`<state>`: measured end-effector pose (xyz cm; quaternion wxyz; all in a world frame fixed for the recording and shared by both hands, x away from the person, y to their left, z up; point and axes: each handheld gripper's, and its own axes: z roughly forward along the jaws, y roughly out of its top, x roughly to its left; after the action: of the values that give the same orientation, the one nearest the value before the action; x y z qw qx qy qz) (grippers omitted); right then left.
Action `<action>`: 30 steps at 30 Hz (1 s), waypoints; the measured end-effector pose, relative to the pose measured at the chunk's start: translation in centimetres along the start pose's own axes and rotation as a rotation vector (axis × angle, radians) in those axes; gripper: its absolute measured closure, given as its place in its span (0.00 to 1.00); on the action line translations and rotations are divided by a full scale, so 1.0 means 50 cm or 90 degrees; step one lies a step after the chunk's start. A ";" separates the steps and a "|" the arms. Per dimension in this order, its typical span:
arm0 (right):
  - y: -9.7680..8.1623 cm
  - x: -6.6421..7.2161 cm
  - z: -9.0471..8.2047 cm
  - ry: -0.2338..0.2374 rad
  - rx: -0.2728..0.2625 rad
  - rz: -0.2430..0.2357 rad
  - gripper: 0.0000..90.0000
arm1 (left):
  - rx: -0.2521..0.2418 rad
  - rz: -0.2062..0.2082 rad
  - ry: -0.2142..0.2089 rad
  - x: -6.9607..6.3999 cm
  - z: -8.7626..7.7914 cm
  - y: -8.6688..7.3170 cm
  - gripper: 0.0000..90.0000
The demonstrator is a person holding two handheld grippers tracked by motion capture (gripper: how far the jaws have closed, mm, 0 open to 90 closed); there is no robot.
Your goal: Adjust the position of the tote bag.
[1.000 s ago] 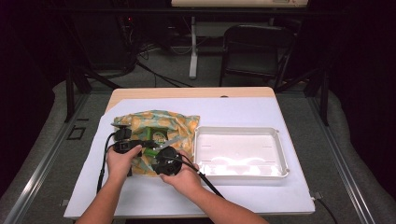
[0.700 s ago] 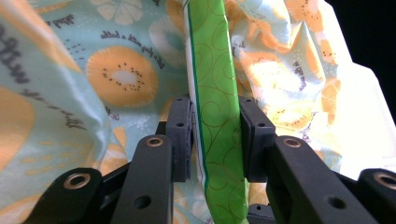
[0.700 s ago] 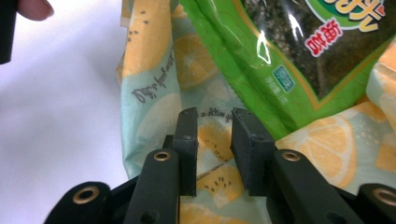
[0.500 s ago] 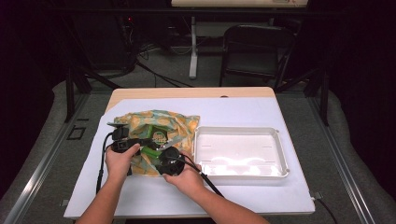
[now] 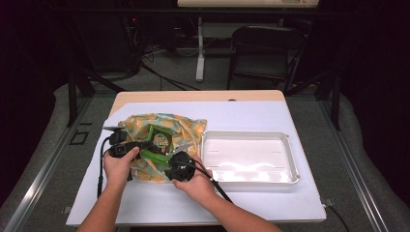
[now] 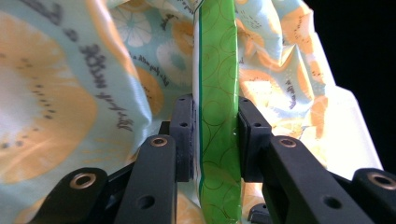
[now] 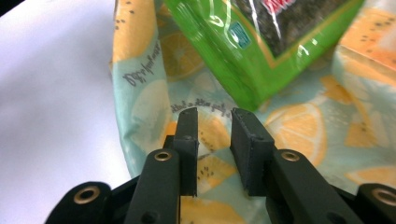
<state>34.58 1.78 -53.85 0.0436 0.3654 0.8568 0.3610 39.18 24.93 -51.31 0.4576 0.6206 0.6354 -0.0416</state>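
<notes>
- two grippers work at one printed bag (image 5: 164, 140) – a soft cloth bag with orange citrus slices on pale blue, lying on the left half of the white table cover (image 5: 251, 116).
- the left gripper (image 6: 215, 140) has its pads clamped on the edge of a green packet (image 6: 217, 93); its jaws have just been closing, and in the left gripper view the packet stands edge-on between them, pressed on both sides.
- in the high view that green packet (image 5: 157, 145) lies partly on the bag's cloth, near the bag's middle, with the left gripper (image 5: 126, 147) at its left end.
- the right gripper (image 7: 214, 122) holds its jaws a little apart over the bag's fabric – whether a fold of cloth is pinched between them cannot be told.
- in the right gripper view the packet's green corner (image 7: 252, 51) sits just beyond the jaw tips, apart from them.
- in the high view the right gripper (image 5: 180, 166) is at the bag's lower right edge.
- a white rectangular tray (image 5: 290, 145) sits just beside the bag, to its right.
</notes>
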 end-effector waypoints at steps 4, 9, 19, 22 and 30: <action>-0.003 -0.006 -0.009 -0.010 -0.010 -0.002 0.80 | 0.003 -0.007 -0.009 0.002 -0.009 0.001 0.81; -0.007 -0.024 -0.010 -0.028 -0.007 0.001 0.81 | 0.016 -0.009 -0.024 0.004 -0.017 0.002 0.80; -0.008 -0.046 -0.003 -0.049 0.000 0.032 0.81 | 0.020 -0.004 -0.033 0.002 -0.032 -0.003 0.80; -0.009 -0.052 0.001 -0.053 -0.008 0.039 0.81 | 0.029 0.006 -0.033 -0.001 -0.041 -0.008 0.80; -0.008 -0.061 0.004 -0.057 -0.008 0.045 0.82 | 0.020 0.022 -0.024 0.001 -0.056 -0.034 0.80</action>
<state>36.65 -0.31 -54.81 0.0715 0.4114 0.8383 0.3506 36.32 26.33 -50.62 0.4602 0.6377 0.6152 -0.0556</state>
